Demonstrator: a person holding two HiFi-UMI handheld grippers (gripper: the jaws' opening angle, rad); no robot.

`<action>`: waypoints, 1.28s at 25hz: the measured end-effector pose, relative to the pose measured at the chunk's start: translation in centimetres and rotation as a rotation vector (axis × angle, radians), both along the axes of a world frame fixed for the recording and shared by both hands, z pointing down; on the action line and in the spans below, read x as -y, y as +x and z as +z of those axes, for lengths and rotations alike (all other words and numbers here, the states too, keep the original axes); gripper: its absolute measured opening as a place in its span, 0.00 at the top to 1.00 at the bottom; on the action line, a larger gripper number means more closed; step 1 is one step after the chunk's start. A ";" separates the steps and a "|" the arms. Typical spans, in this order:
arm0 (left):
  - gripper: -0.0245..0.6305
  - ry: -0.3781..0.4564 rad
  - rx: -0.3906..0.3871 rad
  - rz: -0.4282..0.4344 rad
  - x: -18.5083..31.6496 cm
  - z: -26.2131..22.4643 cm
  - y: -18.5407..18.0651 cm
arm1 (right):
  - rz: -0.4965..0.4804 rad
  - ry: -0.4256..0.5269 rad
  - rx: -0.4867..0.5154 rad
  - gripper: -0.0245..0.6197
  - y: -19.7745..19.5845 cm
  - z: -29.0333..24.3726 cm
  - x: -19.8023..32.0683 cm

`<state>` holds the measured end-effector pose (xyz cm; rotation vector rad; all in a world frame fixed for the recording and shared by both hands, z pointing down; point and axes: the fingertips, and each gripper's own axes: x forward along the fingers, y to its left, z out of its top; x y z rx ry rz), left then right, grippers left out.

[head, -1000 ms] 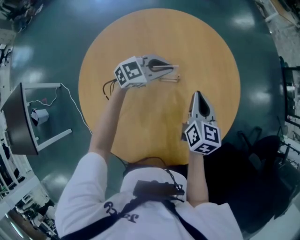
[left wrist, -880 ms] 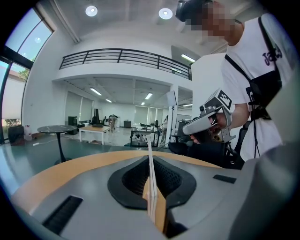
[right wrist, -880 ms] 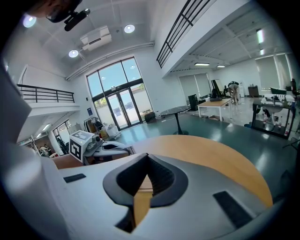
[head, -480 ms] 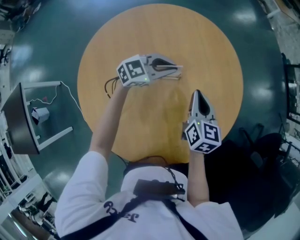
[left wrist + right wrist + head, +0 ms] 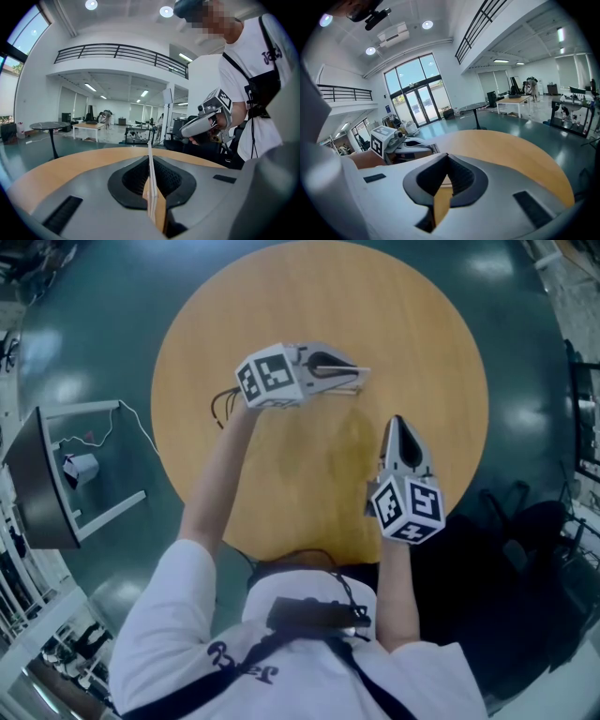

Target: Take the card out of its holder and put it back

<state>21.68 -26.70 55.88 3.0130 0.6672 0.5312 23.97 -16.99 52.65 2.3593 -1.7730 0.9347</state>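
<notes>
The left tongs [image 5: 356, 378] are gripping a thin, layered sheet edge-on between their pads, which I am taking to be the holder [image 5: 151, 173]. It is standing upright in the grip, running from deep between the jaws out past their tips. In the head view it is sticking out just beyond the tips, over the far middle of the round wooden table [image 5: 281, 315]. The layers are lying so tightly together that I am not managing to tell the card apart from its sleeve, so whether the card is sitting inside it is not showing.

The right tongs [image 5: 397, 424] are pointing away from the person, nearer the table's front edge and well apart from the holder. Their jaws are resting together with nothing between them, only bare table showing through the gap behind the tips.

I am judging that the step in hand is steadying the holder with the left tongs while the right tongs are waiting to work on the card. The next move is calling for the right tongs to part their jaws, swing across to the free edge of the sheet, and pinch only the card layer. The left grip is needing to hold firm on the sleeve alone, so the card is sliding freely rather than being trapped under the pads
</notes>
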 end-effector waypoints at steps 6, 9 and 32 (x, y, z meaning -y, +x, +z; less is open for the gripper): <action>0.92 -0.003 0.007 0.001 -0.1 0.3 0.2 | -0.001 -0.011 0.006 0.93 0.1 0.5 -0.2; 0.92 -0.012 0.003 -0.008 0.2 0.4 0.1 | -0.002 -0.014 0.008 0.93 0.1 0.8 -0.1; 0.92 0.036 0.101 0.039 -0.6 2.4 0.1 | -0.010 -0.022 0.022 0.93 0.0 1.4 0.1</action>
